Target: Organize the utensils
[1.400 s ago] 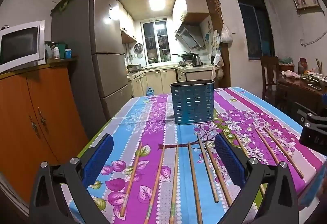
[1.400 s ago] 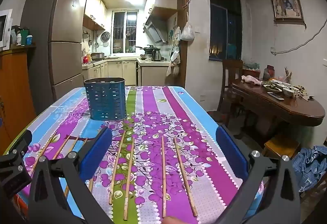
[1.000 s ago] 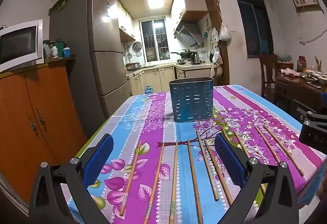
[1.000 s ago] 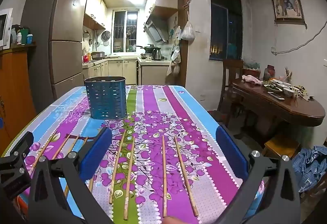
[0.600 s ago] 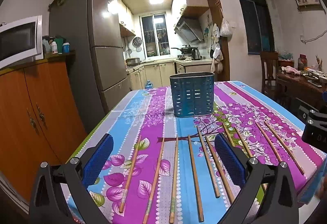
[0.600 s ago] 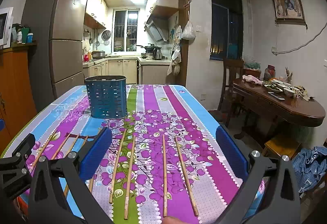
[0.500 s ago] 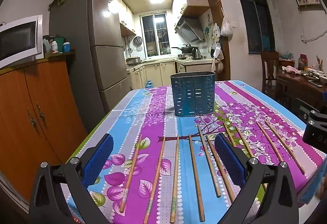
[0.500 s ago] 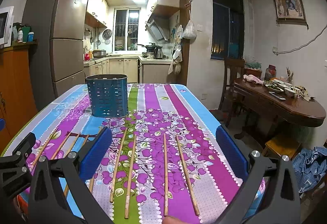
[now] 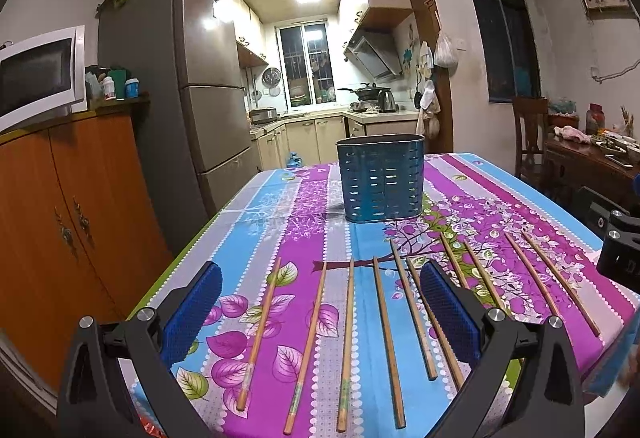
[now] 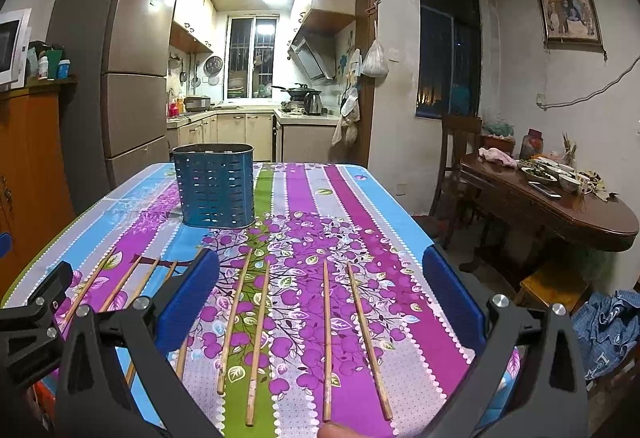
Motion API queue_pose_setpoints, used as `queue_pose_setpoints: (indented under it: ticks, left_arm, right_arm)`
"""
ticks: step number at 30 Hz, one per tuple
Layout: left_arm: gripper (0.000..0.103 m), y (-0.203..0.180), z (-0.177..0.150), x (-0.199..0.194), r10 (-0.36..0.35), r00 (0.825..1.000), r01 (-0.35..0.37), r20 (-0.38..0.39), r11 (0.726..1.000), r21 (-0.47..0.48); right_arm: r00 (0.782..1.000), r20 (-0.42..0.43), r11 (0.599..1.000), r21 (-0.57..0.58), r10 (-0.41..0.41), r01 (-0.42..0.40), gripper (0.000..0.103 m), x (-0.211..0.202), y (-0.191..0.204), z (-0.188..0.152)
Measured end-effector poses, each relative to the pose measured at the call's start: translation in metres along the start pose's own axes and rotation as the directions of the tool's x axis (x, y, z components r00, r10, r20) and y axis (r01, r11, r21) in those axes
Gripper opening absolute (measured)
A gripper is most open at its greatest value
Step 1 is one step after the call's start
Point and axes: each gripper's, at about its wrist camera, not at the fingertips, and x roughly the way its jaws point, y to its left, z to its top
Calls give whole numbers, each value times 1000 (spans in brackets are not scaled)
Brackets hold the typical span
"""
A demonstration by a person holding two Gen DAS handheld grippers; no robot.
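Several wooden chopsticks (image 9: 348, 342) lie side by side near the front of a table under a flowered, striped cloth (image 9: 304, 214); the right wrist view shows more chopsticks (image 10: 326, 342). Behind them an upright blue perforated utensil holder (image 9: 380, 178) stands, also visible as the holder (image 10: 216, 186). My left gripper (image 9: 320, 314) is open above the left chopsticks, holding nothing. My right gripper (image 10: 320, 294) is open above the right chopsticks, empty too. A fingertip (image 10: 340, 430) shows at the bottom edge.
An orange cabinet (image 9: 60, 222) with a microwave (image 9: 36, 74) and a tall fridge (image 9: 176, 98) stand left of the table. A dark wooden table (image 10: 560, 206) with dishes and a chair (image 10: 456, 154) are on the right. A kitchen lies behind.
Both grippers have dropped slightly and eased forward over the chopsticks; the holder looks a little nearer. Both stay open and nothing on the table has moved.
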Motion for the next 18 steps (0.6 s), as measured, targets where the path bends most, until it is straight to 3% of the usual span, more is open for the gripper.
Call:
queue_pose_setpoints:
  ticks: [18]
  left_arm:
    - [99, 0, -1, 1, 0, 1000, 0, -3, 1000, 1]
  right_arm:
    - [1000, -1, 1000, -8, 3, -3, 98, -1, 3, 1]
